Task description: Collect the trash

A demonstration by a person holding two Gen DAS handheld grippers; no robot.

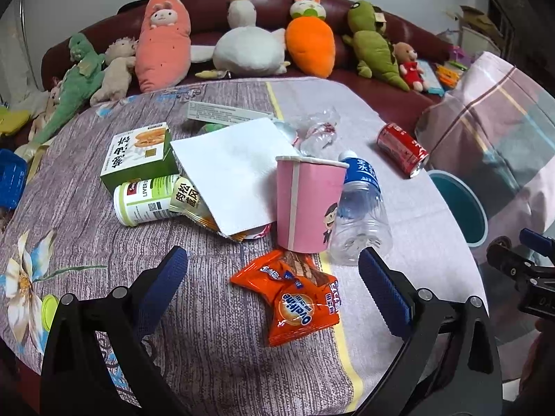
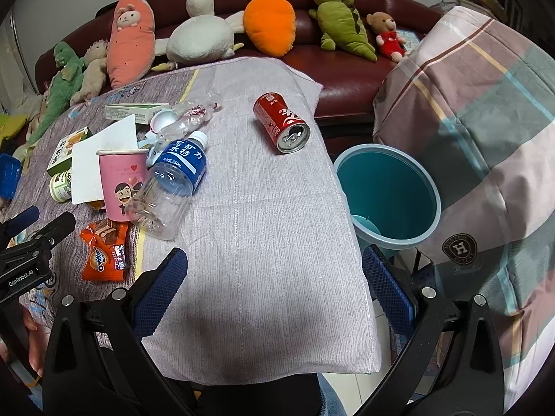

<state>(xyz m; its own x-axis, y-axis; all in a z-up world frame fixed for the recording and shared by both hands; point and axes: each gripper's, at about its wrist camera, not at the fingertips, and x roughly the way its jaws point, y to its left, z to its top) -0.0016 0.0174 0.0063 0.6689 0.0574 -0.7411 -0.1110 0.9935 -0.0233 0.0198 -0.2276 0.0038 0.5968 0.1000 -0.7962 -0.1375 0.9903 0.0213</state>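
Trash lies on a cloth-covered table [image 1: 215, 312]: an orange Ovaltine packet [image 1: 295, 298], an upright pink paper cup [image 1: 307, 204], a clear plastic bottle [image 1: 360, 215] on its side, a red can [image 1: 402, 149], a white paper sheet [image 1: 232, 170], a green box [image 1: 140, 156] and a white-green jar [image 1: 145, 199]. My left gripper [image 1: 272, 282] is open, its fingers either side of the orange packet. My right gripper [image 2: 274, 282] is open above bare cloth, the bottle [image 2: 170, 187] and can [image 2: 281, 121] ahead of it. A teal bin [image 2: 388, 190] stands beside the table's right edge.
A dark red sofa [image 2: 347, 72] behind the table carries several plush toys. A plaid-covered bulk [image 2: 485, 138] rises right of the bin. A blue basket [image 1: 10, 183] sits at far left. A crumpled clear wrapper [image 1: 319, 128] and flat carton [image 1: 222, 112] lie farther back.
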